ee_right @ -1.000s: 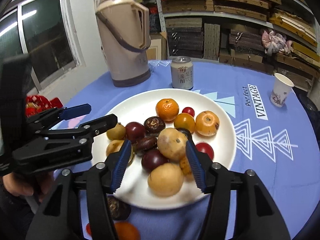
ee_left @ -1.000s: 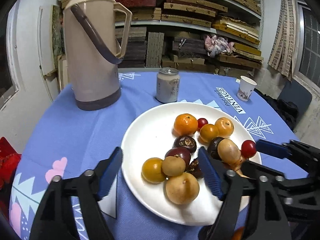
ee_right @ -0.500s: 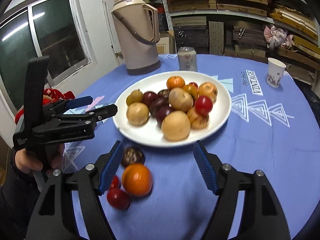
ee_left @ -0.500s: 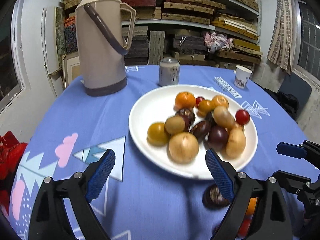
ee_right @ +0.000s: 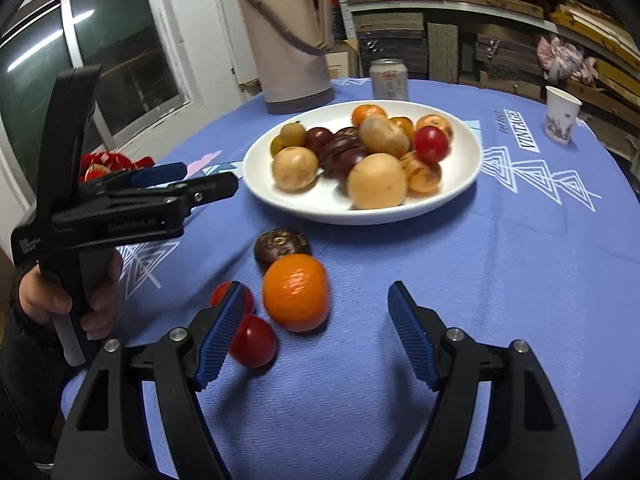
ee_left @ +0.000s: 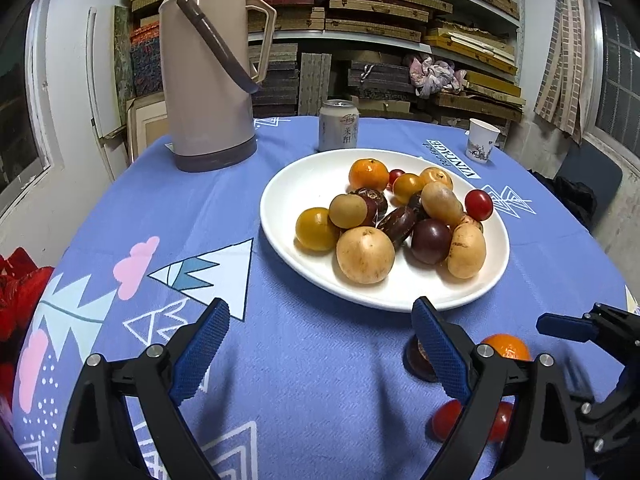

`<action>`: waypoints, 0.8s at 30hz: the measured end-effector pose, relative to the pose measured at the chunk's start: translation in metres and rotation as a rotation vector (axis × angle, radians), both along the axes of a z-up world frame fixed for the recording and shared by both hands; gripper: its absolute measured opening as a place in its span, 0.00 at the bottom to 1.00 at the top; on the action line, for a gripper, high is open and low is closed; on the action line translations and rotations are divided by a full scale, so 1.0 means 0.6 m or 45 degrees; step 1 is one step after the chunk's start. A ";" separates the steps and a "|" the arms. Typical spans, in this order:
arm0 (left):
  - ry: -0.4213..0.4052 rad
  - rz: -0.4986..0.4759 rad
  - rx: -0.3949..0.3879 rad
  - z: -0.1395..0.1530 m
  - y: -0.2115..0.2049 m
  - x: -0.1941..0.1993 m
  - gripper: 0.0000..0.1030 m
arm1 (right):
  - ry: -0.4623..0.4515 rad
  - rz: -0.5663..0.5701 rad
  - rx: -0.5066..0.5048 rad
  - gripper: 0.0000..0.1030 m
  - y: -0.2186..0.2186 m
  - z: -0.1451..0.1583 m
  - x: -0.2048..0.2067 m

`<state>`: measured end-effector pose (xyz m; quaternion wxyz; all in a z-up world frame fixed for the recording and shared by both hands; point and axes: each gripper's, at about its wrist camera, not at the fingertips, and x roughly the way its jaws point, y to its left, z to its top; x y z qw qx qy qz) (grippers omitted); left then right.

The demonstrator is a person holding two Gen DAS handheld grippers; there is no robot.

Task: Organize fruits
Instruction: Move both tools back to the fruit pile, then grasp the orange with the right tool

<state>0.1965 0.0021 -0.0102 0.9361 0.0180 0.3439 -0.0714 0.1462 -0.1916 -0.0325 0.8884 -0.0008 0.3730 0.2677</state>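
A white plate (ee_left: 280,184) (ee_right: 464,168) piled with several round fruits sits mid-table on the blue cloth. Near its front edge lie loose fruits: an orange (ee_right: 296,292) (ee_left: 506,346), a dark brown passion fruit (ee_right: 282,244) (ee_left: 414,360) and two red tomatoes (ee_right: 252,340) (ee_left: 446,420). My right gripper (ee_right: 315,296) is open. The orange lies just past its fingertips, touched by neither pad, and one tomato is partly hidden behind the left finger. My left gripper (ee_left: 320,312) (ee_right: 196,179) is open over bare cloth left of the loose fruits, held by a hand (ee_right: 68,300).
A tall beige thermos (ee_left: 208,68) stands at the back left, with a drink can (ee_left: 338,126) behind the plate and a paper cup (ee_left: 482,146) at the back right. Something red (ee_left: 20,292) lies off the table's left edge. Shelves of stacked boxes fill the background.
Both grippers have drawn back from over the plate toward the near side of the table, and their jaws stand wider. The loose orange, passion fruit and tomatoes have come into view.
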 end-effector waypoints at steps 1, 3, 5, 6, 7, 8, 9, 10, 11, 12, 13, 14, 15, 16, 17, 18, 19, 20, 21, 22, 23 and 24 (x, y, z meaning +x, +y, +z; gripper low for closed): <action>0.003 0.001 0.000 -0.001 0.001 -0.001 0.90 | 0.005 0.005 0.000 0.69 0.002 -0.001 0.002; 0.011 0.002 -0.004 -0.003 0.002 -0.001 0.90 | 0.013 0.009 0.005 0.67 0.005 -0.001 0.005; 0.023 0.001 -0.010 -0.007 0.002 -0.005 0.91 | 0.030 0.004 0.005 0.63 0.008 -0.004 0.009; 0.031 0.001 -0.014 -0.008 0.003 -0.005 0.91 | 0.044 -0.002 -0.003 0.61 0.011 -0.007 0.012; 0.049 -0.001 -0.016 -0.012 0.004 -0.007 0.91 | 0.055 -0.003 -0.007 0.56 0.013 -0.008 0.014; 0.059 -0.002 -0.016 -0.014 0.004 -0.008 0.91 | 0.069 -0.001 -0.012 0.50 0.015 -0.010 0.017; 0.069 -0.005 -0.016 -0.016 0.004 -0.009 0.91 | 0.084 -0.002 -0.021 0.49 0.018 -0.013 0.020; 0.081 -0.013 -0.015 -0.019 0.003 -0.013 0.91 | 0.100 -0.002 -0.042 0.48 0.023 -0.016 0.022; 0.088 -0.018 -0.012 -0.020 0.003 -0.016 0.91 | 0.103 -0.006 -0.049 0.48 0.026 -0.018 0.023; 0.095 -0.021 -0.010 -0.021 0.002 -0.020 0.91 | 0.106 -0.011 -0.053 0.48 0.028 -0.018 0.025; 0.105 -0.029 -0.006 -0.024 0.002 -0.024 0.91 | 0.111 -0.010 -0.060 0.48 0.032 -0.018 0.029; 0.114 -0.035 -0.005 -0.026 0.002 -0.026 0.91 | 0.110 -0.004 -0.069 0.41 0.035 -0.017 0.030; 0.130 -0.044 -0.005 -0.028 0.001 -0.029 0.93 | 0.106 0.004 -0.081 0.39 0.040 -0.016 0.031; 0.141 -0.050 -0.002 -0.030 -0.001 -0.032 0.94 | 0.101 0.001 -0.100 0.39 0.044 -0.014 0.030; 0.149 -0.059 0.004 -0.031 -0.003 -0.034 0.94 | 0.099 0.003 -0.108 0.39 0.046 -0.014 0.030; 0.150 -0.073 0.013 -0.031 -0.006 -0.040 0.94 | 0.101 0.009 -0.098 0.38 0.044 -0.013 0.029; 0.147 -0.085 0.019 -0.030 -0.007 -0.043 0.94 | 0.105 0.006 -0.076 0.38 0.039 -0.012 0.029; 0.142 -0.100 0.026 -0.027 -0.010 -0.047 0.94 | 0.108 -0.008 -0.047 0.38 0.030 -0.012 0.030; 0.133 -0.116 0.037 -0.027 -0.013 -0.055 0.94 | 0.107 -0.022 -0.026 0.38 0.021 -0.011 0.031; 0.121 -0.137 0.055 -0.026 -0.019 -0.062 0.94 | 0.106 -0.049 0.011 0.38 0.006 -0.010 0.034; 0.114 -0.152 0.070 -0.026 -0.025 -0.066 0.94 | 0.108 -0.069 0.040 0.38 -0.006 -0.009 0.036; 0.108 -0.170 0.095 -0.027 -0.032 -0.070 0.94 | 0.108 -0.086 0.070 0.38 -0.016 -0.006 0.037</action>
